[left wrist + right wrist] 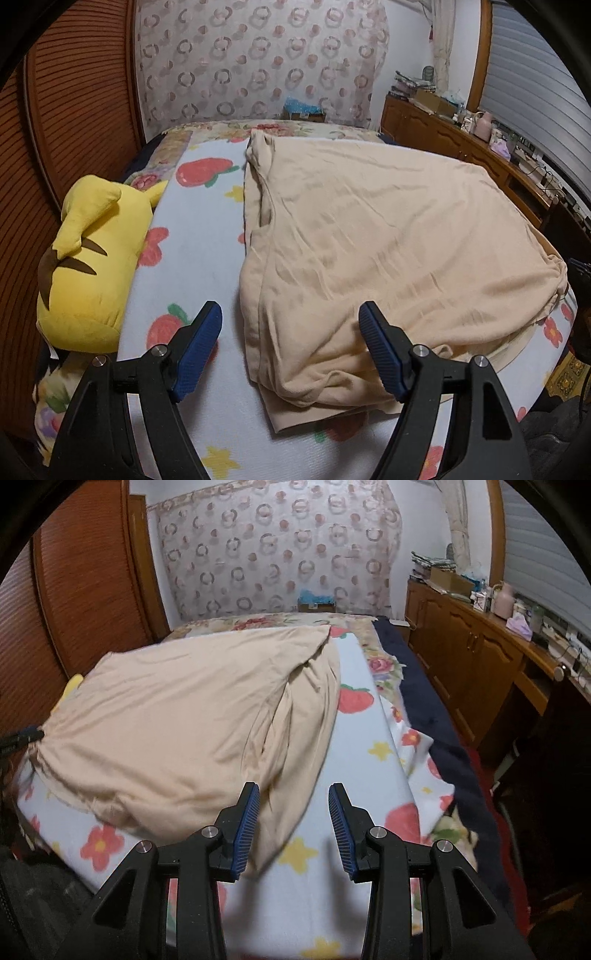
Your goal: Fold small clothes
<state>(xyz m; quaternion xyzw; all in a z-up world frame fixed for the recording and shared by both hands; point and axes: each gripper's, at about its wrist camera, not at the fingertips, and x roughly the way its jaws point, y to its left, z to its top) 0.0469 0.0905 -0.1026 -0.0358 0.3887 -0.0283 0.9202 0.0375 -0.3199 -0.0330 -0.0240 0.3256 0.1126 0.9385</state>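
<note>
Both tools stand with jaws apart and nothing clamped. The left tool (290,350) hovers over the near hem of the beige garment (369,240), its right pad above the cloth and its left over bare blanket, likely ready to pinch that doubled edge. The right tool (293,827) straddles the blanket with the garment's rounded corner just beside its left pad. The garment is thin, soft knit, finely creased, folded over itself. Beneath lies a fleecy strawberry-print blanket (207,236) on the bed. Left of the left tool sits a plush yellow toy (92,258).
</note>
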